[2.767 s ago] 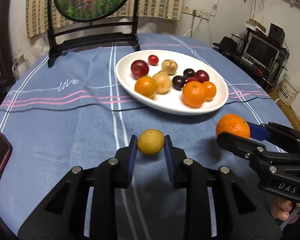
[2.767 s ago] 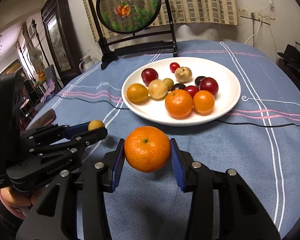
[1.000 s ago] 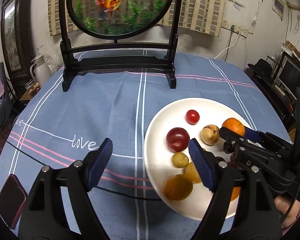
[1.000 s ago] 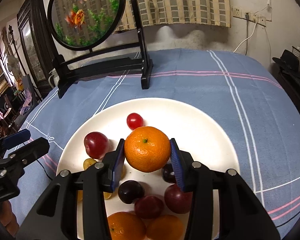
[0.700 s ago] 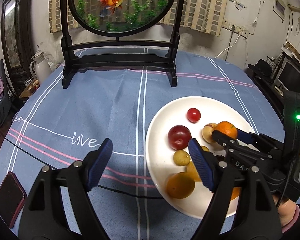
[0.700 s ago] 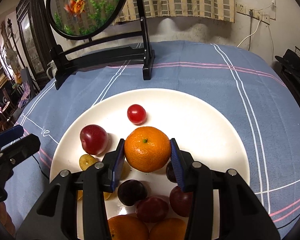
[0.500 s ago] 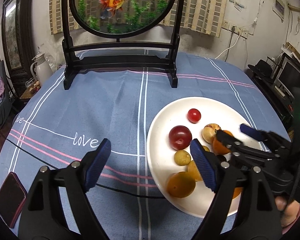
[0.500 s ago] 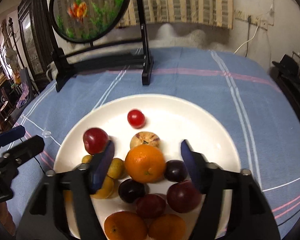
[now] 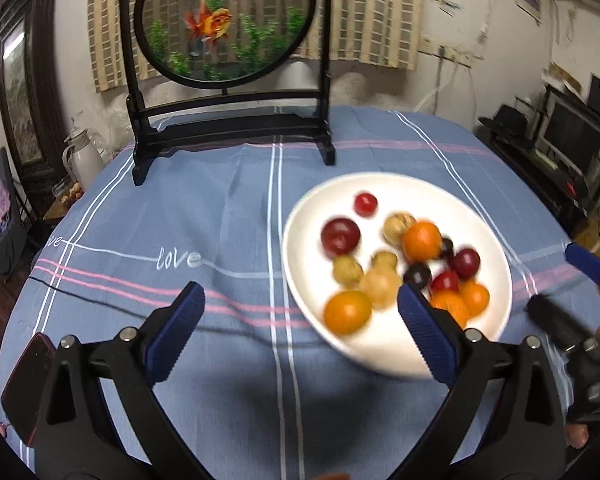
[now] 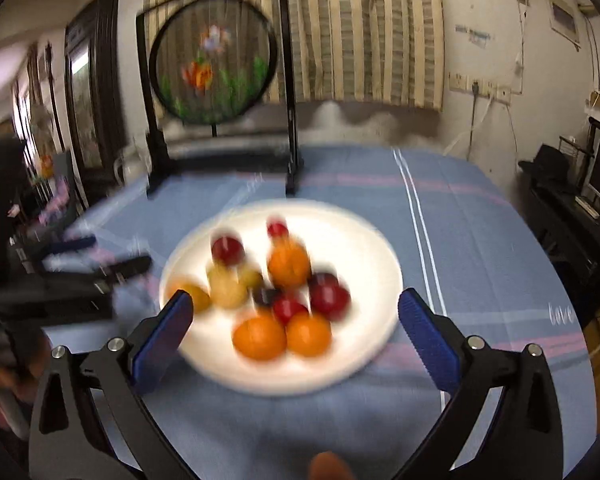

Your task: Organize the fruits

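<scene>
Glossy white plate (image 9: 496, 240), matt blue cloth tablecloth (image 9: 220, 208), dark glossy stand (image 9: 228, 128)

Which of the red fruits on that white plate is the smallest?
The small bright red one at the plate's far edge, alone, nearest the goldfish screen; the other red fruits are bigger and darker.

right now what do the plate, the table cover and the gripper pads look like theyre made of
Plate: probably glazed ceramic, white and smooth with a soft sheen. Table cover: woven cloth, matte blue with printed stripes and slight wrinkles. Gripper pads: likely rubber or soft plastic, blue with fine ridges; hard to say which.
</scene>
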Demonstrator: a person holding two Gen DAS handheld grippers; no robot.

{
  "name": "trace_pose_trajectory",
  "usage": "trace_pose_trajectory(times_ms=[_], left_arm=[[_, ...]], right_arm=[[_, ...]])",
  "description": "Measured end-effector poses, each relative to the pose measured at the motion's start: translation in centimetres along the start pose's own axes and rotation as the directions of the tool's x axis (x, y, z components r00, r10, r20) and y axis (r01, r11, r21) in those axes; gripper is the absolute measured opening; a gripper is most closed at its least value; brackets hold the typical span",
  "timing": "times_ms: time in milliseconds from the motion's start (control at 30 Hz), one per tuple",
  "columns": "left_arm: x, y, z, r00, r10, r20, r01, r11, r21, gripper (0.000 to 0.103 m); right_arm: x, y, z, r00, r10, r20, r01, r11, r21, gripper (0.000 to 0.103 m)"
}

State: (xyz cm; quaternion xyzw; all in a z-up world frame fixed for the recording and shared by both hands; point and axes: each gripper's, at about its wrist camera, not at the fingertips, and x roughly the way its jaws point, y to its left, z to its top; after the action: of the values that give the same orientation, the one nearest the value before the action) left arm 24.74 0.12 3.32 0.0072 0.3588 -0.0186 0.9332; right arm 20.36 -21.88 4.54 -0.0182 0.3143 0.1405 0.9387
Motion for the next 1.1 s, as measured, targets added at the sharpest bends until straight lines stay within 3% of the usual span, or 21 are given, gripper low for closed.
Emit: trace_pose_trajectory(times_ms=[133,367,500,800,1100], left_arm=[[-0.6,-0.6,-3.3,0.999,-0.037,-0.032,0.037,0.999,0.014,0.1],[-0.6,-0.4,-5.8,0.997,-0.049,-0.06,0.049,0.999,-0.003,0.1],[-0.3,-0.1,-6.5,0.997,-0.006,-0.074,0.006,1.0,-0.001,0.1],[-0.4,-0.7,-6.6,0.997,0.013,-0.074,-0.01,0.999,0.034,0.1],[-0.6,-0.6,-6.4,0.998,-0.011,-0.068,0.012,1.0,0.022,0.101]], right_arm=[[0.8,-0.3,-3.3,0.995,0.004,-0.102,-0.004,1.0,0.0,0.102],[-0.3,-0.4,-5.5,0.993,0.019,-0.121,-0.018,1.0,0.012,0.102],[-0.5,-0.2,-6.4,0.992,-0.032,-0.125,0.029,0.999,-0.025,0.102],[-0.3,-0.1,-6.6,0.99,-0.026,-0.14,0.021,0.999,-0.034,0.102],[-0.3,0.0,-6.6,0.99,-0.026,-0.137,0.021,0.999,-0.036,0.102]])
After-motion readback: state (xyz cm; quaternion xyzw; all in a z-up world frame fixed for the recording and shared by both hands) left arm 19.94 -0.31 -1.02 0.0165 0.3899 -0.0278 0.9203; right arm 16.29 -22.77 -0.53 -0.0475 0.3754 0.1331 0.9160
